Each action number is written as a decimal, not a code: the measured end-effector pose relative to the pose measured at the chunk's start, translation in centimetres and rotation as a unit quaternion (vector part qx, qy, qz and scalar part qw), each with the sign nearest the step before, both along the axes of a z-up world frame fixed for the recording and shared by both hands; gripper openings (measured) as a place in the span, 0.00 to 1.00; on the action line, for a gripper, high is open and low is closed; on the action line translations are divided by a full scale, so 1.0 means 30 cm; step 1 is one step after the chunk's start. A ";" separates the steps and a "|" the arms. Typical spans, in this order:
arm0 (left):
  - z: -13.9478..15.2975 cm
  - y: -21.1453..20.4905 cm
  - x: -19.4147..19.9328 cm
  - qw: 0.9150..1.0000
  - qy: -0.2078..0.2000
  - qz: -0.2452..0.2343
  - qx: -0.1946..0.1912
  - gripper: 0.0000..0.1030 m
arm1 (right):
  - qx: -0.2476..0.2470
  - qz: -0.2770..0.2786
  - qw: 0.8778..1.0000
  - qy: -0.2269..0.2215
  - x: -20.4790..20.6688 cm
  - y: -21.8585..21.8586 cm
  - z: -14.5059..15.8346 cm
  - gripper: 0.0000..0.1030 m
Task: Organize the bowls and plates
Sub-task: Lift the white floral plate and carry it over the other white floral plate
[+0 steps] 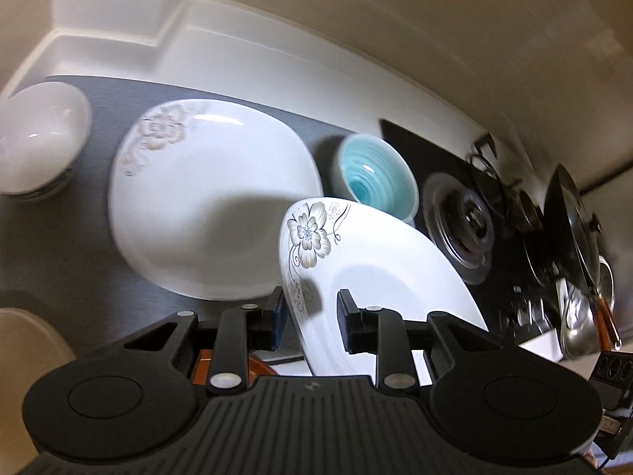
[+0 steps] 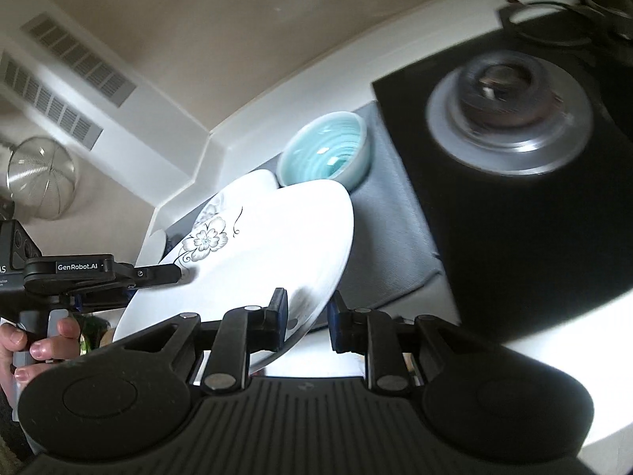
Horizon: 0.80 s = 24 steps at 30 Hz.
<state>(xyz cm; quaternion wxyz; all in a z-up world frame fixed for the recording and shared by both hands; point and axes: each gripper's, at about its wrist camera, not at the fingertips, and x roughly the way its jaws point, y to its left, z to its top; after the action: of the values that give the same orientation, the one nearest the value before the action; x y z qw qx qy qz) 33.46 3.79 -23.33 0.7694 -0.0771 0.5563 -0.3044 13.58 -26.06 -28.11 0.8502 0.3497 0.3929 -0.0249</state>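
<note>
Two flowered white plates show in the left wrist view. One plate [image 1: 209,202] lies flat on the grey mat [image 1: 59,245], left of centre in the frame. The lifted plate [image 1: 379,289] is tilted in the lower middle, its rim passing between the fingers of the left gripper [image 1: 310,318]. The jaws stand on either side of that rim with some gap visible, so whether they clamp it cannot be told.

In the right wrist view the same lifted plate [image 2: 269,253] fills the centre. Its near rim sits between the fingers of the right gripper [image 2: 306,316], again with space showing beside the rim, so a firm grip cannot be confirmed. The left gripper [image 2: 180,275] reaches in from the left edge and meets the plate's far side, held by a hand [image 2: 35,340].

Two bowls are visible: one blue bowl [image 1: 374,178] on the mat above the lifted plate, and one white bowl [image 1: 39,138] at the left edge.

One burner [image 1: 463,221] sits on the black stove at right, with one pot [image 1: 585,316] at the far right edge. One wire strainer [image 2: 41,178] hangs at the left of the right wrist view.
</note>
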 end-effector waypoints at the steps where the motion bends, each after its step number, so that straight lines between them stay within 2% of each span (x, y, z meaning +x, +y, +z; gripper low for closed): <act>1: -0.002 0.006 0.007 1.000 -0.004 0.001 0.007 0.27 | -0.003 0.007 1.000 0.000 0.020 0.007 0.002 0.23; 5: -0.023 0.036 0.033 0.999 -0.015 0.016 0.038 0.27 | -0.012 0.035 0.999 0.001 0.111 0.045 -0.002 0.23; 13: -0.091 0.142 0.152 0.997 0.009 0.067 0.028 0.24 | -0.028 0.072 0.997 0.003 0.289 0.097 -0.030 0.23; 17: -0.129 0.179 0.211 0.996 0.013 0.080 0.027 0.18 | -0.032 0.081 0.996 0.006 0.371 0.112 -0.056 0.22; 24: -0.199 0.210 0.305 0.994 0.045 0.098 0.019 0.18 | -0.005 0.070 0.998 0.004 0.449 0.108 -0.113 0.22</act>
<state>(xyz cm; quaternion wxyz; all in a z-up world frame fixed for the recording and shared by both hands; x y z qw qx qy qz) 42.61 10.08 -29.30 0.7709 -0.1301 0.5861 -0.2126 27.04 -22.82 -31.51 0.8501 0.3167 0.4196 0.0316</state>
